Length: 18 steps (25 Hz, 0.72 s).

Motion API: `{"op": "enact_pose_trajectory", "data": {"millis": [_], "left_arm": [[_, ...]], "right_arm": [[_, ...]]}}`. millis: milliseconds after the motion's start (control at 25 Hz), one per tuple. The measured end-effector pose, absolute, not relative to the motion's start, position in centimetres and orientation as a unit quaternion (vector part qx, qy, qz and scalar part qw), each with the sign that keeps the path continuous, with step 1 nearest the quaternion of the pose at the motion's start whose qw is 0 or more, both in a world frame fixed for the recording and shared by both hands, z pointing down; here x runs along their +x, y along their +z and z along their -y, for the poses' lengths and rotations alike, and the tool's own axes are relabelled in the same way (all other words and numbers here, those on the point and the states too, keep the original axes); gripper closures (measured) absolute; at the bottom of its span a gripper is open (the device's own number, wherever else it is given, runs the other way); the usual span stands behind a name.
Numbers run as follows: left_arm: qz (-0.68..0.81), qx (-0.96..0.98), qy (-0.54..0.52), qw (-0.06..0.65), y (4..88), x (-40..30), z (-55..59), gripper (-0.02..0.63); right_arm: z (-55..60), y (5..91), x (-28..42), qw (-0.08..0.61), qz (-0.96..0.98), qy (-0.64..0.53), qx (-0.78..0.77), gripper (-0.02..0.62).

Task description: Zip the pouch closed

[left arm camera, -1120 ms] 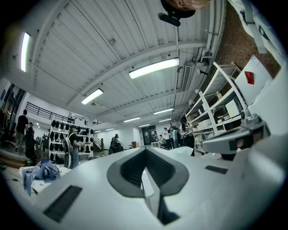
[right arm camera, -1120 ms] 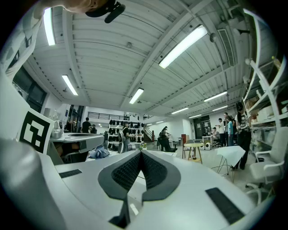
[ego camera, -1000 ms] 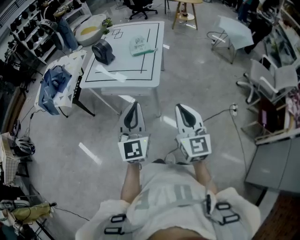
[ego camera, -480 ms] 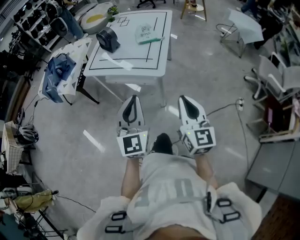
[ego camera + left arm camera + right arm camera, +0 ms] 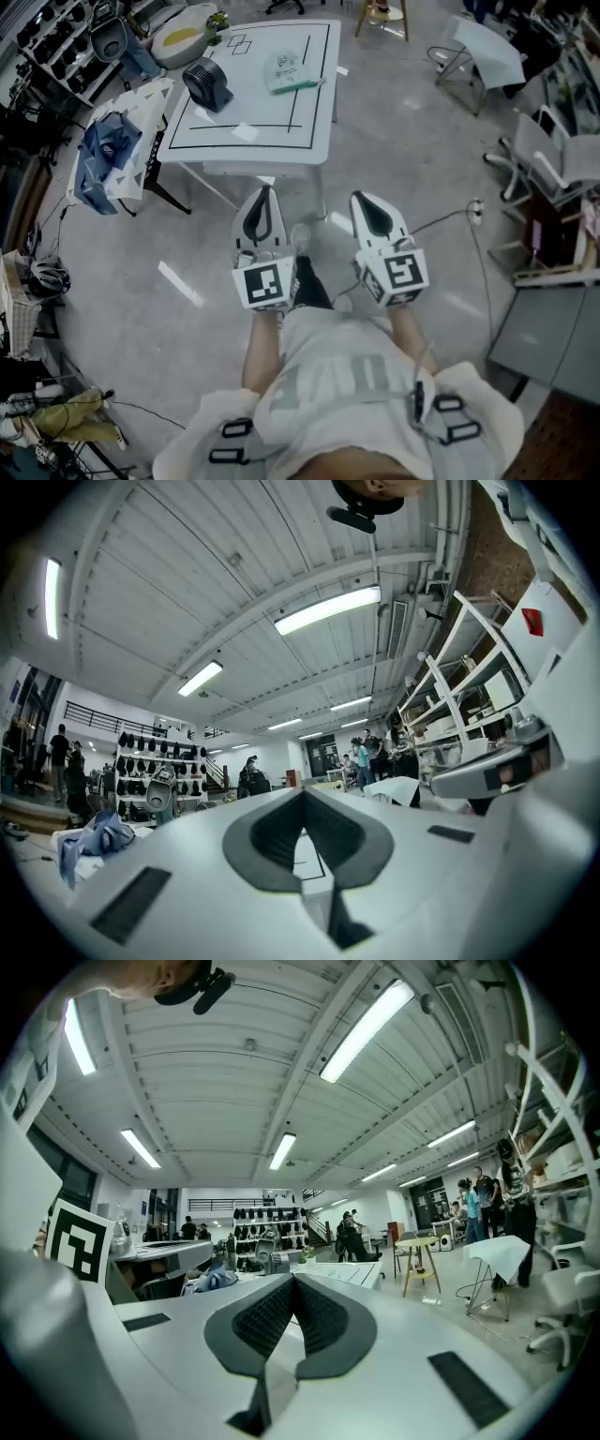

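Since the earlier frames, the person's leg (image 5: 307,272) has swung forward between the two grippers, and the table (image 5: 319,141) has shifted slightly in the head view. Both grippers remain held level over the glossy grey floor (image 5: 412,159), short of the table's near edge.

Left gripper (image 5: 265,192): smooth white moulded shell tapering to a point. The jaws are fully closed, the dark pads meet along one seam, and nothing is between them. The cube with square markers (image 5: 263,284) sits at its rear.

Right gripper (image 5: 361,199): same form. The jaws are closed and empty. The dark pads (image 5: 267,1321) show a fine knurled texture.

Table: white, rectangular, flat top marked with thin black lines.
- Pouch (image 5: 286,73): pale, flat, soft-sided, with a teal strip along one long edge. It lies toward the far right corner of the table, well apart from both grippers.
- Dark rounded device (image 5: 207,84): stands by the left edge, toward the far side.
- White paper slip (image 5: 246,132): lies flat near the near edge, left of centre.
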<state>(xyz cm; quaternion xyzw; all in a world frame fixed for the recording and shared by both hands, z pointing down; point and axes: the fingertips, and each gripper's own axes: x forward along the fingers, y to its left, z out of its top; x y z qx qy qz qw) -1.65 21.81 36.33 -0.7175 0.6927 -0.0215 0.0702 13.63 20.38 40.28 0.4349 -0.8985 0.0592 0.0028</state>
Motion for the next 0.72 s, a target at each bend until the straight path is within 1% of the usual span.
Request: {"op": "enact_pose_trajectory", "data": {"millis": [160, 440, 560, 720], "left_arm": [[-0.698, -0.714, -0.004, 0.055, 36.3, -3.6, -18.0, 0.601], [-0.679, -0.732, -0.010, 0.050, 37.0, -6.2, -8.5, 0.601], [-0.671, -0.741, -0.005, 0.040, 36.8, -8.3, -4.0, 0.601], [-0.653, -0.757, 0.005, 0.029, 36.5, -11.6, 1.4, 0.601]], "right_arm": [[-16.9, 40.2, 12.4, 0.016, 0.896, 0.047, 0.440, 0.588], [-8.0, 41.6, 9.7, 0.023, 0.883, 0.077, 0.462, 0.588], [-3.2, 41.3, 7.6, 0.031, 0.874, 0.085, 0.477, 0.588], [2.6, 39.9, 4.8, 0.038, 0.867, 0.068, 0.492, 0.588]]}}
